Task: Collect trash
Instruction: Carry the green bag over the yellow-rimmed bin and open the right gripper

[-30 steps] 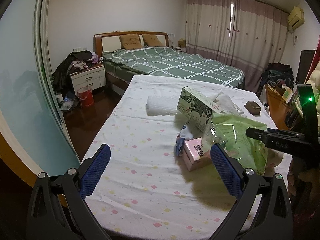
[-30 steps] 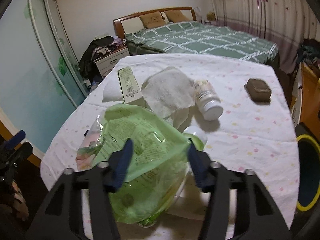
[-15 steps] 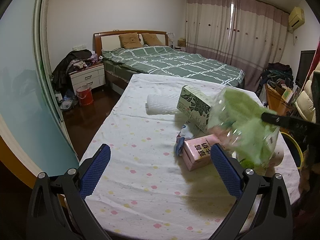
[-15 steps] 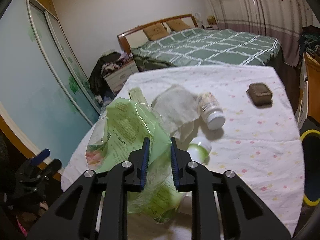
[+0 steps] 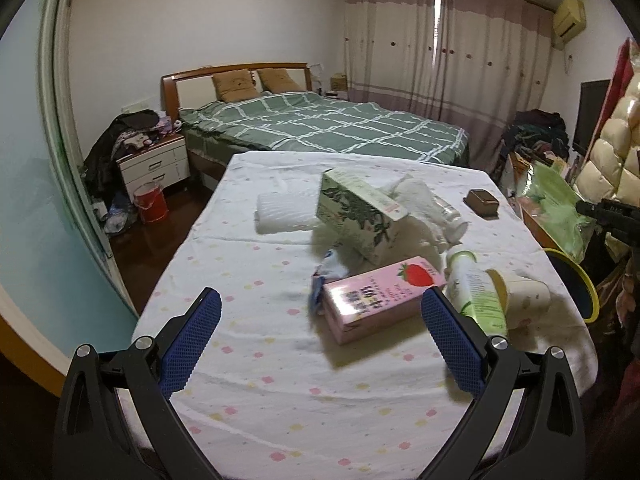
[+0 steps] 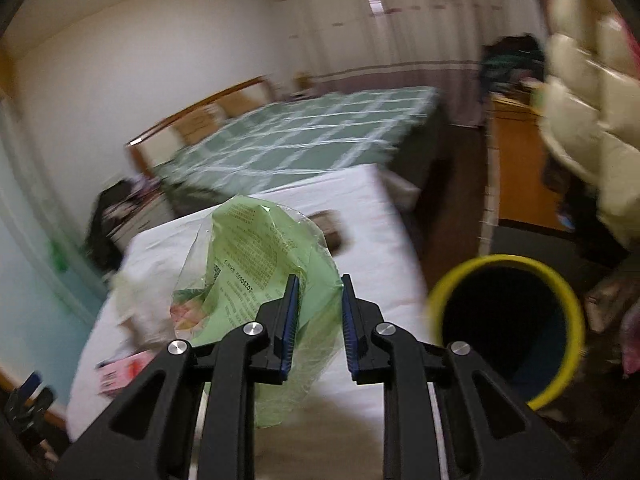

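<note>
Two grippers are in view. The right gripper [image 6: 317, 320] has its fingers pinched close on a crumpled green plastic bag [image 6: 256, 256], which hangs off them in the air above the right edge of the table [image 5: 260, 380]; in the left wrist view the same green plastic bag [image 5: 554, 208] shows beyond that edge, past the table's far right corner. Just beside the table's right edge stands a dark bin with a yellow rim [image 6: 508, 332]; the bag is to the left of its mouth, though the right wrist view is blurred, so how near it hangs is hard to say. The left gripper [image 5: 320, 336] is spread wide and holds nothing, hovering over the table's near edge. On the flowered cloth near the table's middle lie a pink strawberry carton [image 5: 380, 296], a green patterned box [image 5: 356, 212], a white-and-green bottle [image 5: 476, 292] and a cream cup [image 5: 520, 296] on its side toward the right edge.
</note>
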Demonstrator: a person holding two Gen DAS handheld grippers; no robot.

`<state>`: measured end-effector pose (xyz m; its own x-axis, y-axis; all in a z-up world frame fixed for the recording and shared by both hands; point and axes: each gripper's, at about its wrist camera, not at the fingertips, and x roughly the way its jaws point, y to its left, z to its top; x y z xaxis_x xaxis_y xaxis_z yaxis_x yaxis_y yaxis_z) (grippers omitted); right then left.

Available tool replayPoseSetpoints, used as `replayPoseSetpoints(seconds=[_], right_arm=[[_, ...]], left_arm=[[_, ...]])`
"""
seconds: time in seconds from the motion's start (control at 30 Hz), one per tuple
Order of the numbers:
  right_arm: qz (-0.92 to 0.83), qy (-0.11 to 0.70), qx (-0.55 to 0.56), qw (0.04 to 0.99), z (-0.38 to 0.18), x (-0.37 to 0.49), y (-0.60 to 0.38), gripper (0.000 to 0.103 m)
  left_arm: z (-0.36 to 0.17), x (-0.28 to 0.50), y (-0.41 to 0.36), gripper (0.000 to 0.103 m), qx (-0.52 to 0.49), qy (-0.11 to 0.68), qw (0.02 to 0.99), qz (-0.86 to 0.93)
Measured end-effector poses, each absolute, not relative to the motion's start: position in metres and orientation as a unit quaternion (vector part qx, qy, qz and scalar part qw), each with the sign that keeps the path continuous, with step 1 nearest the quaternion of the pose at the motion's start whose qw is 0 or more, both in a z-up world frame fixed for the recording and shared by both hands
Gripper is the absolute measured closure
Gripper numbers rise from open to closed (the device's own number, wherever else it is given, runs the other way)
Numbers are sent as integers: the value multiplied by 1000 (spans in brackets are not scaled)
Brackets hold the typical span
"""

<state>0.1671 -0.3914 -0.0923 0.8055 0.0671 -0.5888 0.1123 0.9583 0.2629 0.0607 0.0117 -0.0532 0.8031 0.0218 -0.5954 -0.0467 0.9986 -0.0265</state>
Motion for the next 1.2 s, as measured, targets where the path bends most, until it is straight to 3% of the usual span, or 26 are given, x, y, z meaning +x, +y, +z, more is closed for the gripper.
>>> replayPoseSetpoints(seconds=[0.6, 0.67, 0.8, 0.83, 1.2], right_arm=[[-219, 403, 191, 868, -218, 196, -555, 79], [-224, 407, 195, 864, -224, 197, -558, 74], [-231, 406, 189, 863, -225, 199, -560, 45], [-234, 404, 185, 865, -225, 198, -560, 42], [-215, 389, 188, 876, -211, 189, -549, 41]], left_arm=[[-66, 98, -77, 5, 19, 334, 938, -85], [-69, 101, -85, 5, 23, 339, 936, -92], [-73, 107, -93, 4, 29, 346, 933, -94], [-74, 108, -93, 4, 28, 347, 933, -93], [-80, 117, -76, 5, -4, 365, 927, -90]])
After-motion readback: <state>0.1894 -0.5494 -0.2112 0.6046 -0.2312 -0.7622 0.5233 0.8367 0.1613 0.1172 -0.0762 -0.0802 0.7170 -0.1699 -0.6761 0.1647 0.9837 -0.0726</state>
